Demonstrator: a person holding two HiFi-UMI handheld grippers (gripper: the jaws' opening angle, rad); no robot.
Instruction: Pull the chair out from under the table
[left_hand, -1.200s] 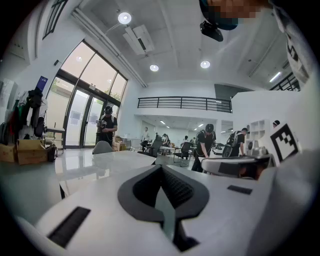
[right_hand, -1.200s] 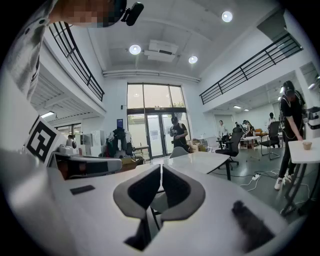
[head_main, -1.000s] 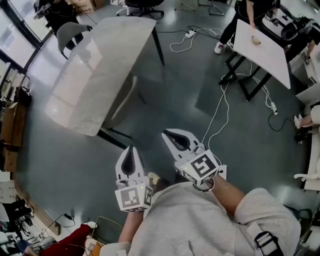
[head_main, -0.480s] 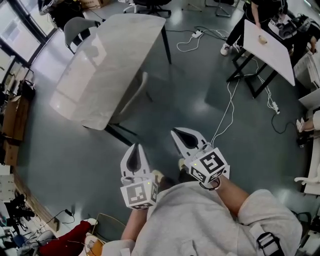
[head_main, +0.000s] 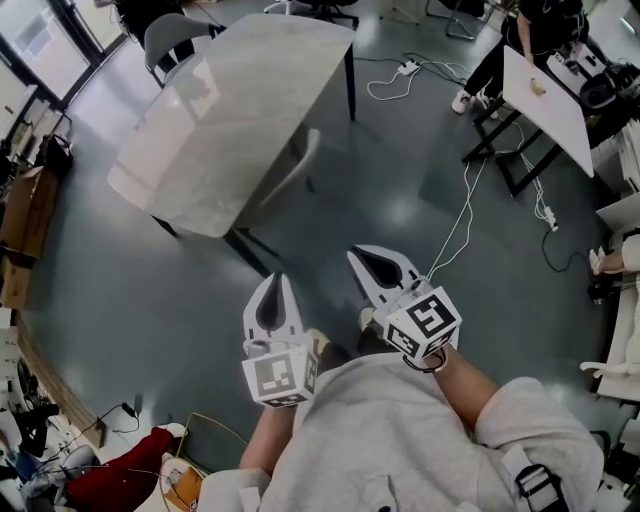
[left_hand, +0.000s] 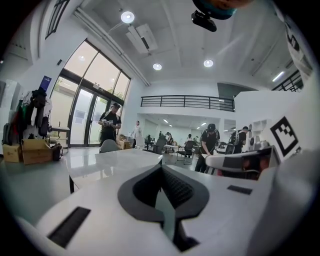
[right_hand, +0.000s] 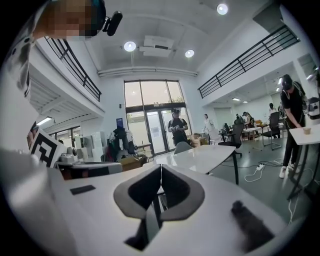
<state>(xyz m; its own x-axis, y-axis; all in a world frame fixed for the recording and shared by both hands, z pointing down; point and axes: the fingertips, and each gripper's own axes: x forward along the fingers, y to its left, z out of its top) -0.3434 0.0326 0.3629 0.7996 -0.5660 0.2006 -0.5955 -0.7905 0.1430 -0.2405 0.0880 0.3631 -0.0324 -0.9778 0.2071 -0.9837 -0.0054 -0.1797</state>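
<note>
A long white table (head_main: 225, 110) stands ahead on the grey floor. A pale chair (head_main: 292, 172) is tucked under its right side, only the backrest edge showing. A grey chair (head_main: 170, 35) sits at the table's far end. My left gripper (head_main: 276, 279) and right gripper (head_main: 359, 254) are held side by side, short of the table's near corner and touching nothing. Both are shut and empty. In the left gripper view the shut left gripper (left_hand: 161, 168) points at the table (left_hand: 120, 159). In the right gripper view the right gripper (right_hand: 161, 168) faces the table (right_hand: 207, 155) too.
A second white table (head_main: 545, 95) on black legs stands at the right with a person beside it. White cables (head_main: 455, 225) and a power strip (head_main: 405, 68) lie on the floor. Boxes (head_main: 20, 205) line the left wall. A red thing (head_main: 120, 478) lies behind me.
Both grippers have moved forward toward the table, which now lies closer. Their jaws have stayed shut.
</note>
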